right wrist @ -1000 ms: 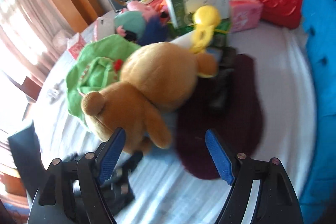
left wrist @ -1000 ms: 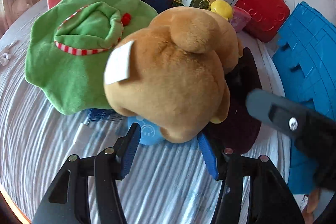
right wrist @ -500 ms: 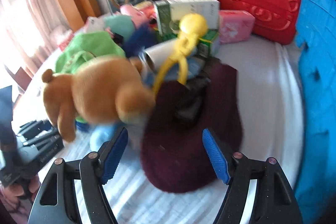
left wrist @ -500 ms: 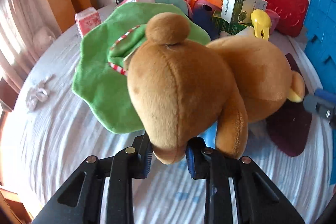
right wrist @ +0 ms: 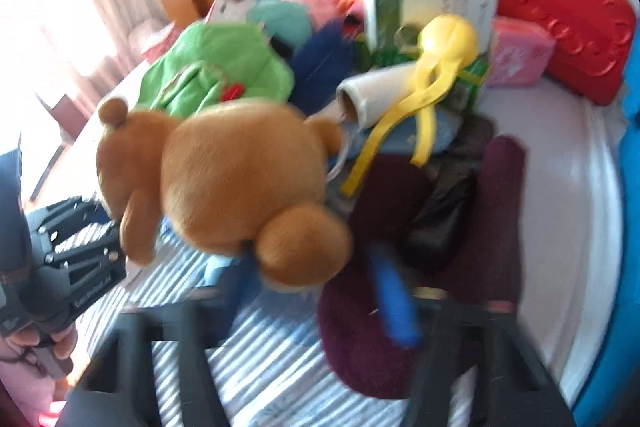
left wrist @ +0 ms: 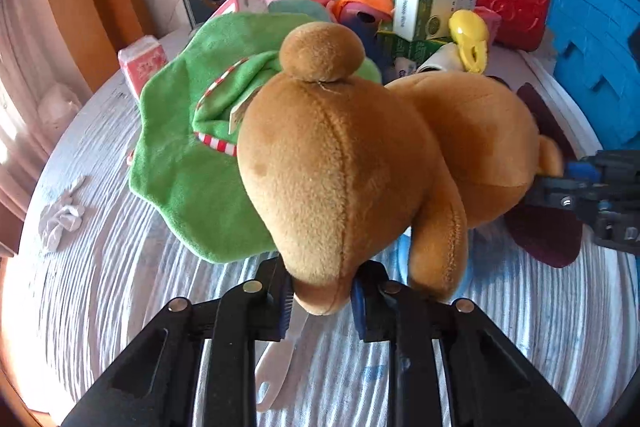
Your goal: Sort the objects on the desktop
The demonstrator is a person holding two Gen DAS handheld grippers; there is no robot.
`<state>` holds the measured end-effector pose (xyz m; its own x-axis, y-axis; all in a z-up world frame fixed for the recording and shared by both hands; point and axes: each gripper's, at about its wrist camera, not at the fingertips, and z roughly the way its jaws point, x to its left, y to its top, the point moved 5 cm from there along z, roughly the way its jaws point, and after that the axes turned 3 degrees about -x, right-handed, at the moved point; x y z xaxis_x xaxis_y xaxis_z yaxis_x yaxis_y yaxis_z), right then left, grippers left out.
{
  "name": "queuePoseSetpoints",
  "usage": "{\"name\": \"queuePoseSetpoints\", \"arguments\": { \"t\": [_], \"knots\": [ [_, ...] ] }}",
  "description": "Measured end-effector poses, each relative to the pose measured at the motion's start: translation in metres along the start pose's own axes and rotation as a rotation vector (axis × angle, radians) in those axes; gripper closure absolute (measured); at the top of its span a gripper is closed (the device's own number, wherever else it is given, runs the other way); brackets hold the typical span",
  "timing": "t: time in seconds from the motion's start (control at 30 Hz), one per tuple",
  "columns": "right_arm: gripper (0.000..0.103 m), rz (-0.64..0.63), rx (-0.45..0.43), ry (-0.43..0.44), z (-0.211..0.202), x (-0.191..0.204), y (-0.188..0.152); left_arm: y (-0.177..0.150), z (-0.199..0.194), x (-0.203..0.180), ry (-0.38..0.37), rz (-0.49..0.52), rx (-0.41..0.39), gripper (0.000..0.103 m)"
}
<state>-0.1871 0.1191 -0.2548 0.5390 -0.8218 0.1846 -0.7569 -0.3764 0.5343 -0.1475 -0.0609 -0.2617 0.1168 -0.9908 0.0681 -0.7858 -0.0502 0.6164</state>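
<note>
A brown plush bear [left wrist: 360, 163] fills the left wrist view. My left gripper [left wrist: 320, 301] is shut on the bear's lower end and holds it over the striped tablecloth. In the right wrist view the bear [right wrist: 240, 179] hangs at the left, with its ear between the blurred blue pads of my right gripper [right wrist: 316, 287]. The jaws stand close around that ear; the blur hides whether they press on it. My right gripper also shows at the right edge of the left wrist view [left wrist: 592, 183], by the bear's head.
A green cloth [left wrist: 192, 163] lies behind the bear. A dark maroon pad [right wrist: 400, 307] lies under my right gripper. Boxes, soft toys, a yellow toy [right wrist: 444, 47], a red case [right wrist: 560, 7] and a blue crate [left wrist: 596, 39] crowd the back and right.
My left gripper has kept its hold on the bear and lifted it a little. My right gripper has moved left to the bear's head and its jaws have narrowed around the ear.
</note>
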Motion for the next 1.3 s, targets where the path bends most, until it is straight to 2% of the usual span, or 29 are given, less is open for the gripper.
{"name": "queuePoseSetpoints", "arguments": {
  "t": [0.07,0.17,0.27,0.53,0.7,0.83,0.97,1.17,1.3],
  "knots": [
    [0.074,-0.035,0.006,-0.056,0.002,0.007,-0.005,0.001,-0.009,-0.005,0.015,0.031,-0.032,0.082],
    [0.076,-0.022,-0.060,-0.065,-0.017,0.012,-0.003,0.005,-0.022,-0.004,0.004,0.032,-0.063,0.082],
    [0.077,-0.026,-0.145,-0.079,-0.047,0.016,0.003,0.017,-0.048,-0.005,-0.002,0.039,-0.135,0.082],
    [0.077,-0.029,-0.403,-0.167,-0.151,0.032,0.030,0.065,-0.135,-0.016,-0.063,0.047,-0.353,0.082],
    [0.077,0.000,-0.535,-0.268,-0.229,0.030,0.035,0.100,-0.191,-0.048,-0.141,0.088,-0.490,0.082],
    [0.077,0.043,-0.639,-0.371,-0.298,0.020,0.027,0.128,-0.235,-0.090,-0.248,0.130,-0.598,0.082],
    [0.077,0.091,-0.738,-0.497,-0.370,-0.001,0.007,0.146,-0.275,-0.149,-0.359,0.176,-0.667,0.082],
    [0.077,0.192,-0.793,-0.675,-0.449,-0.052,-0.047,0.152,-0.310,-0.259,-0.510,0.256,-0.654,0.082],
    [0.077,0.268,-0.798,-0.763,-0.489,-0.091,-0.091,0.138,-0.327,-0.332,-0.558,0.323,-0.603,0.082]
  ]
}}
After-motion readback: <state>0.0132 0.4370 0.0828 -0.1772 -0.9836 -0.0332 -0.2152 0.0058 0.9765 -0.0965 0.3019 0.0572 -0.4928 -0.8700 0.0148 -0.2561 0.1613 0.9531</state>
